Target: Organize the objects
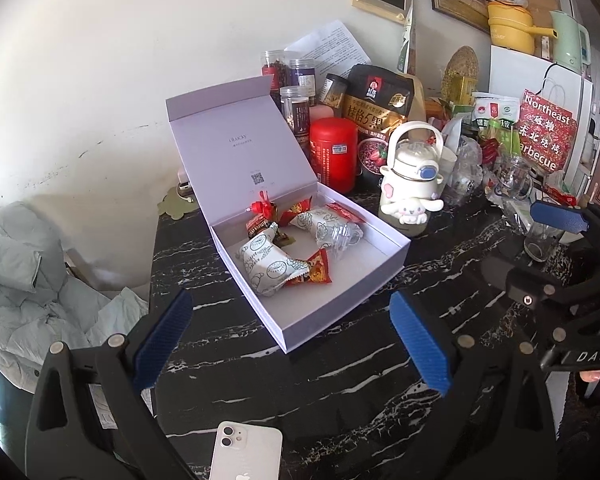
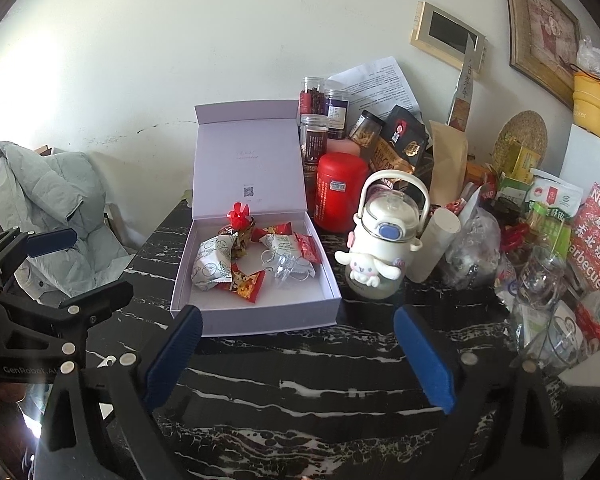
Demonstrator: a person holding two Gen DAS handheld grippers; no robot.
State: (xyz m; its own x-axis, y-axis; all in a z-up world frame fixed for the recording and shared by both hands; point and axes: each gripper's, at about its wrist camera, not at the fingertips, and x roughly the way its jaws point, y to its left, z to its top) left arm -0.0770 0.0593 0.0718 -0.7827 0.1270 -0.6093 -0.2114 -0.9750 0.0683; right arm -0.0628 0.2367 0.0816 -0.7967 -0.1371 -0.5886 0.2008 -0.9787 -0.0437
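A pale lilac gift box (image 1: pixel 384 268) (image 2: pixel 260 322) lies open on the black marble table, its lid standing up behind. Inside lie white snack packets (image 1: pixel 268 262) (image 2: pixel 212 266), red candy wrappers (image 1: pixel 318 272) (image 2: pixel 248 284), a red flower clip (image 1: pixel 262 208) (image 2: pixel 238 216) and a clear plastic piece (image 1: pixel 342 234) (image 2: pixel 286 270). My left gripper (image 1: pixel 292 340) is open and empty, just in front of the box. My right gripper (image 2: pixel 298 354) is open and empty, also in front of the box.
A white Cinnamoroll bottle (image 1: pixel 414 180) (image 2: pixel 380 240) and a red canister (image 1: pixel 334 154) (image 2: pixel 340 192) stand right of the box. Jars, snack bags and glass cups (image 2: pixel 540 280) crowd the back right. A white phone (image 1: pixel 246 452) lies near me. A grey jacket (image 1: pixel 24 272) hangs on a chair at left.
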